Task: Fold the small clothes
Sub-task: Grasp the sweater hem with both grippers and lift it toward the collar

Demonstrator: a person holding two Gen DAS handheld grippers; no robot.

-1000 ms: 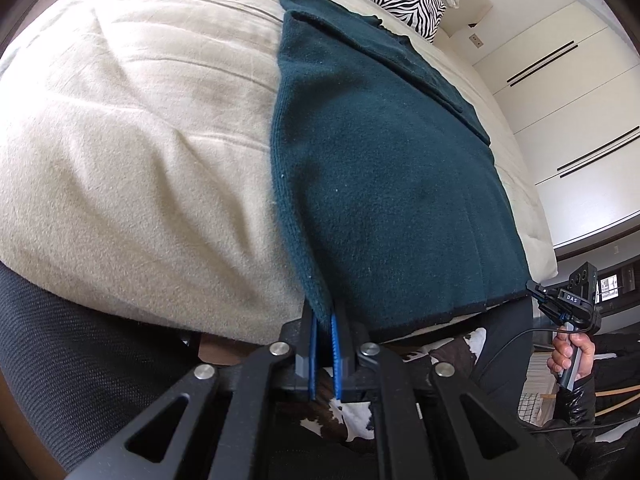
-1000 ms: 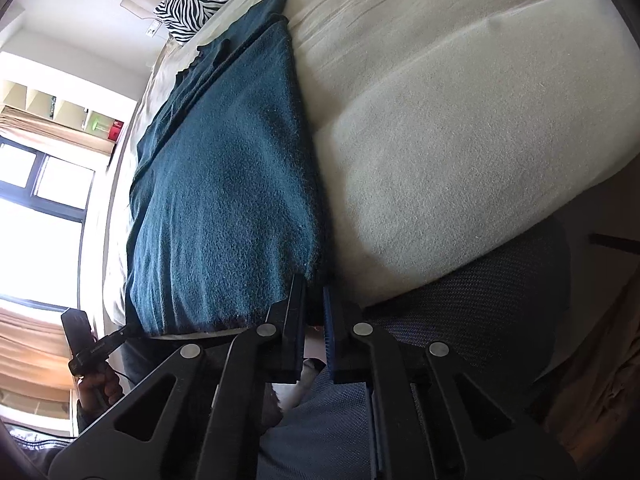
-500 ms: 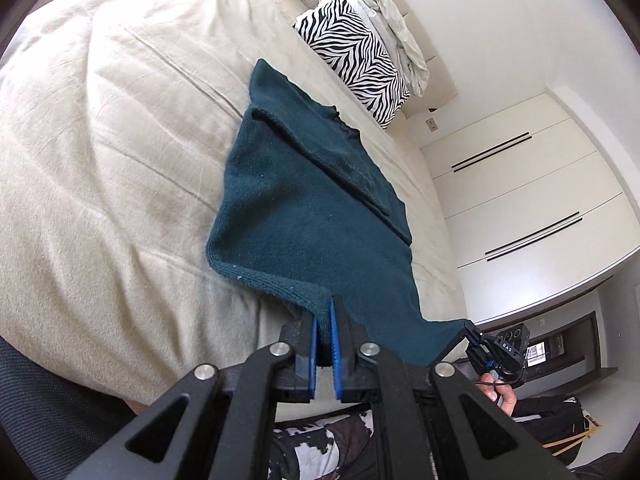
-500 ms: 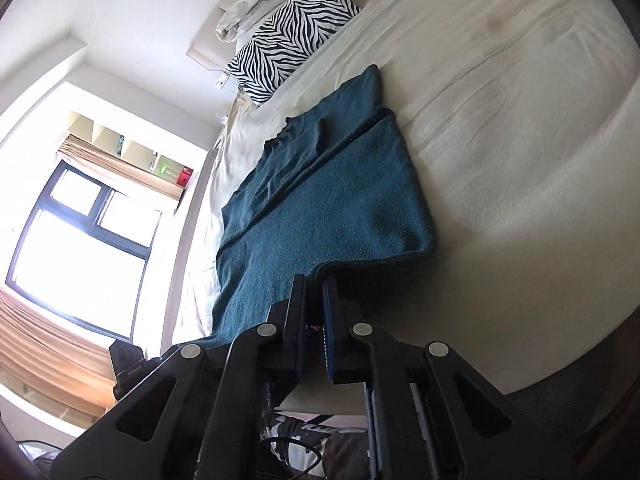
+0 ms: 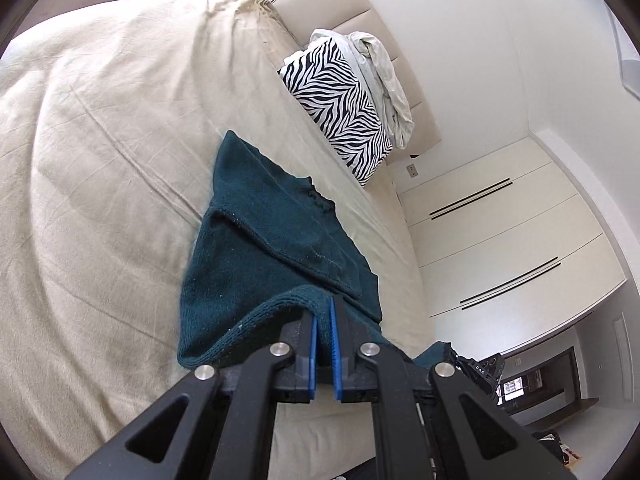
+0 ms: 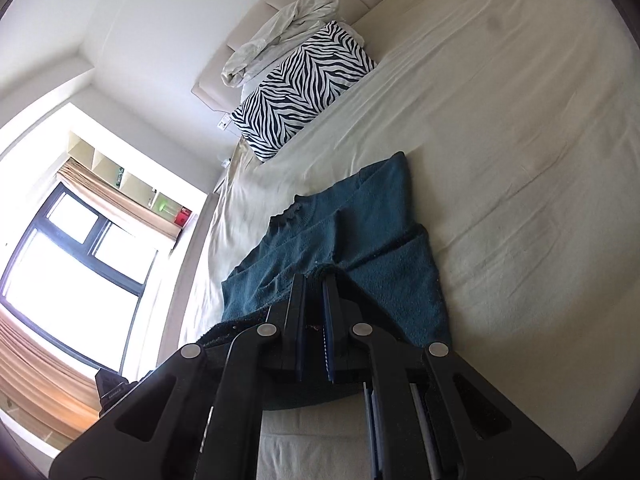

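A dark teal knitted sweater [image 5: 276,248] lies on a cream bed [image 5: 100,184], its sleeves folded in over the body and its neckline towards the headboard. My left gripper [image 5: 323,309] is shut on one bottom corner of the hem, which is lifted and curls forward over the body. My right gripper [image 6: 315,278] is shut on the other hem corner of the sweater [image 6: 360,224], also raised off the bed [image 6: 520,140]. The lower half of the sweater hangs between the two grippers. The other gripper [image 5: 476,368] shows at the lower right of the left wrist view.
A zebra-print pillow [image 5: 340,100] with a pale crumpled garment [image 5: 384,76] on it leans against the headboard. White wardrobe doors [image 5: 500,248] stand beside the bed. A window [image 6: 72,264] with a curtain is on the other side.
Both grippers rose and moved forward over the bed, carrying the sweater's hem up from the near edge towards the neckline. The lower half now arches over the upper half.
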